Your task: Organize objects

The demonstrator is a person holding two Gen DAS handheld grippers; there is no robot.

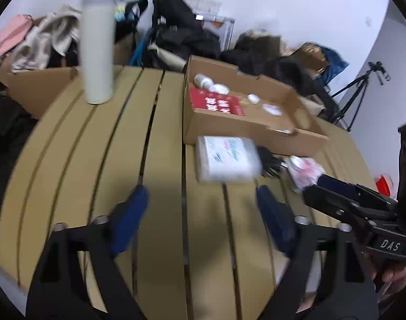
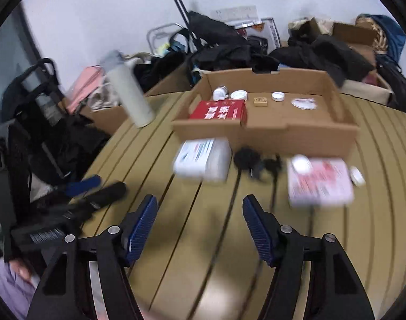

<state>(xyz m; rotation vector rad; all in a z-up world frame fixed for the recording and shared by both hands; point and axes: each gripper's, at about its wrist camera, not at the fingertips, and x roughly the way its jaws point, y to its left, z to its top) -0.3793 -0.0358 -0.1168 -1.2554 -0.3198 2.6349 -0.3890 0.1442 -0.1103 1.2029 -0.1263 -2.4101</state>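
One flask (image 2: 131,98); one cardboard tray (image 2: 266,130); two packs (image 2: 203,160)

A shallow cardboard tray (image 2: 266,130) is sitting far on the slatted table, holding a red box (image 2: 218,110) at its left, white caps and a small brown block. Just in front, a white pack (image 2: 203,162) is lying left, a black tangled item (image 2: 252,160) middle, a pink-printed pack (image 2: 320,184) right. A tall white bottle (image 1: 97,50) is standing upright far left.
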